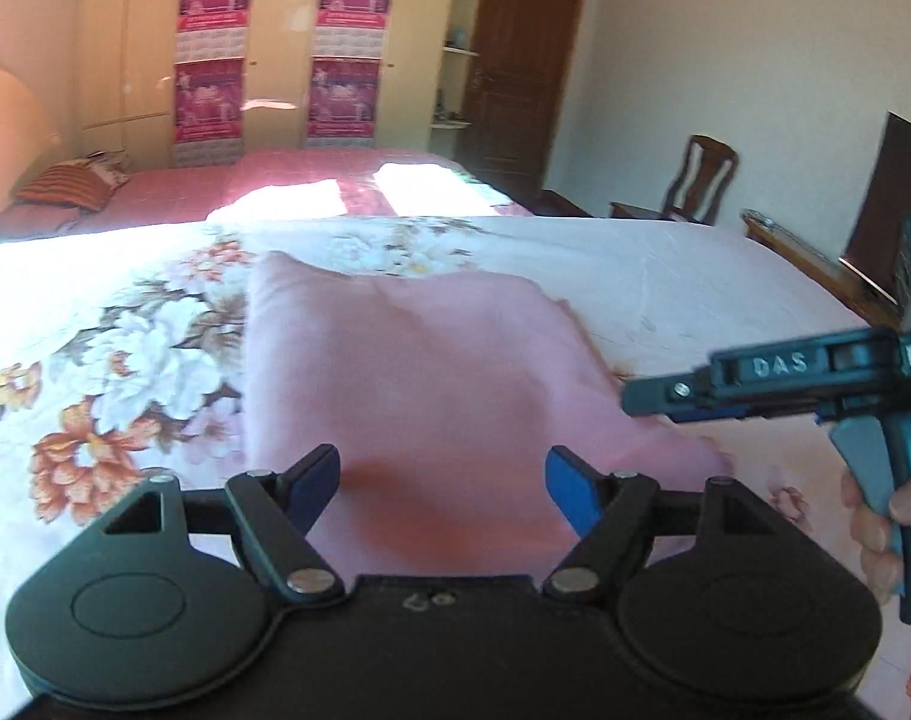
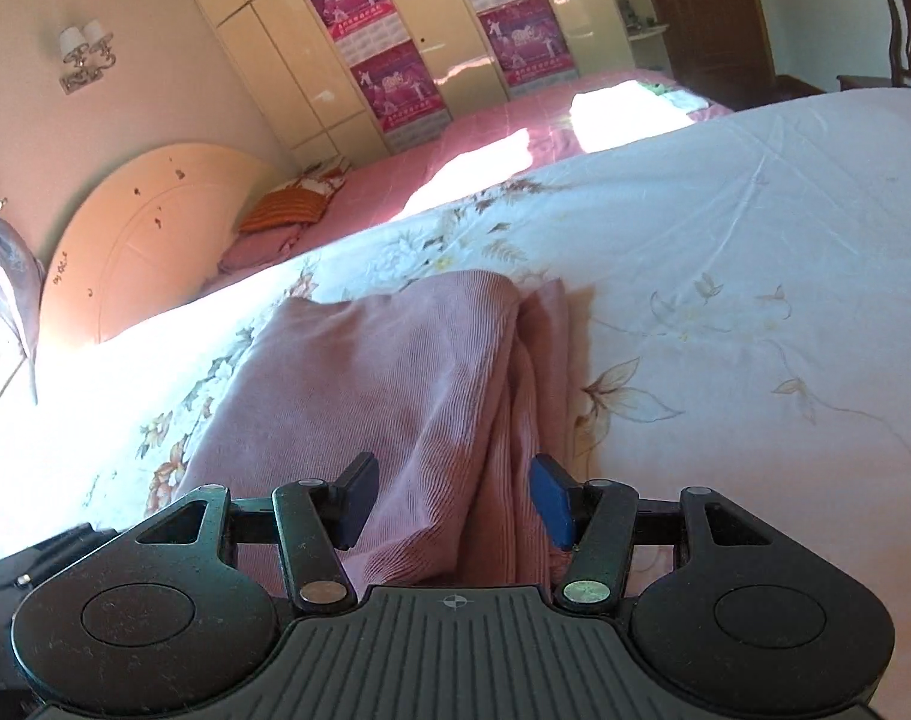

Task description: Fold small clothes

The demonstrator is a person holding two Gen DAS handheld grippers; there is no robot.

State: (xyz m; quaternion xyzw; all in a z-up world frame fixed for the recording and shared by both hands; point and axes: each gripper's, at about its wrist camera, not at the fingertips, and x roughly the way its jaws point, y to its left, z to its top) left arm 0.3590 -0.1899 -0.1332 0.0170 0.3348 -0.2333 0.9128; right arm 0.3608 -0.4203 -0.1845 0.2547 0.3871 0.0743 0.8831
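A pink ribbed garment point(image 1: 419, 360) lies folded into a rough rectangle on the floral bed sheet point(image 1: 125, 360). My left gripper point(image 1: 443, 492) hovers at the garment's near edge, open, with nothing pinched between its fingers. In the left wrist view my right gripper point(image 1: 641, 397) reaches in from the right, its tip over the garment's right edge, held by a hand point(image 1: 875, 516). The right wrist view shows the garment point(image 2: 407, 360) with layered folds along its right side. There my right gripper point(image 2: 455, 501) stands open above the cloth's near right part, pads apart and not pressing on it.
The floral sheet point(image 2: 725, 240) spreads wide to the right of the garment. Behind it is a second bed with a pink cover point(image 1: 335, 174) and a striped pillow point(image 2: 287, 210). A wardrobe point(image 1: 275, 48), a door point(image 1: 527, 60) and a wooden chair point(image 1: 701, 180) stand at the back.
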